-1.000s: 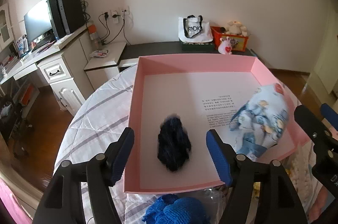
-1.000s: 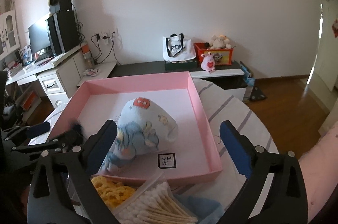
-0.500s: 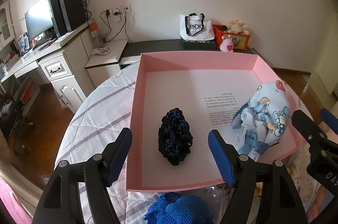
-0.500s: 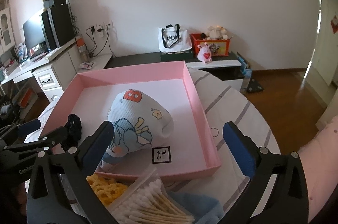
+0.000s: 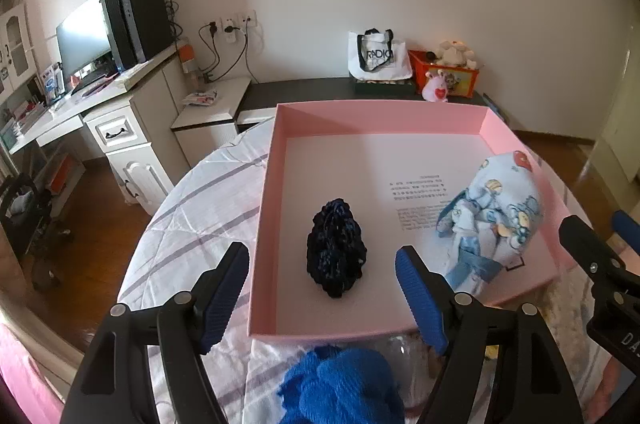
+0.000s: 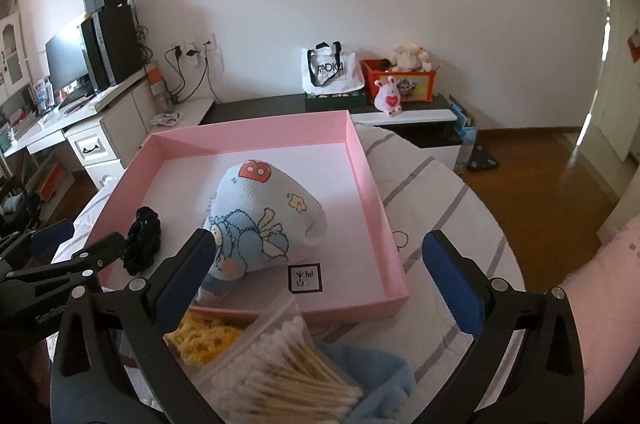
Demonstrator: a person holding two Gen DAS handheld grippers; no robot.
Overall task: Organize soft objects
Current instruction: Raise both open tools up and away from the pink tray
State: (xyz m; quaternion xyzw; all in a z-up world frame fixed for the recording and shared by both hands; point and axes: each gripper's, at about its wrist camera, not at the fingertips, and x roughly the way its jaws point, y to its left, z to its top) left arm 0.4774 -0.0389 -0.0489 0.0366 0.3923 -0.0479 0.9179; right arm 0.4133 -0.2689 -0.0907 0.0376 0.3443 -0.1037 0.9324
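Note:
A shallow pink box (image 5: 264,207) (image 6: 360,159) lies on the round table. Inside it rest a dark navy knitted piece (image 5: 335,254) (image 6: 143,239) and a pale blue cartoon-print cloth (image 5: 496,216) (image 6: 260,216). My left gripper (image 5: 322,294) hangs open just outside the box's near wall, nothing between its fingers. My right gripper (image 6: 320,264) stands wide open over the box's near right corner, empty, its left finger in front of the printed cloth. A bright blue knit (image 5: 344,384) lies under my left gripper.
A clear bag of cotton swabs (image 6: 280,368), a yellow crochet piece (image 6: 200,340) and a light blue cloth (image 6: 380,380) lie at the table's near edge. The striped tablecloth (image 5: 192,224) covers the table. A desk with a monitor (image 5: 84,39) stands left.
My left gripper has drawn back from the navy knit, which stays lying in the box, out past the box's near wall. The right gripper's jaws opened slightly wider.

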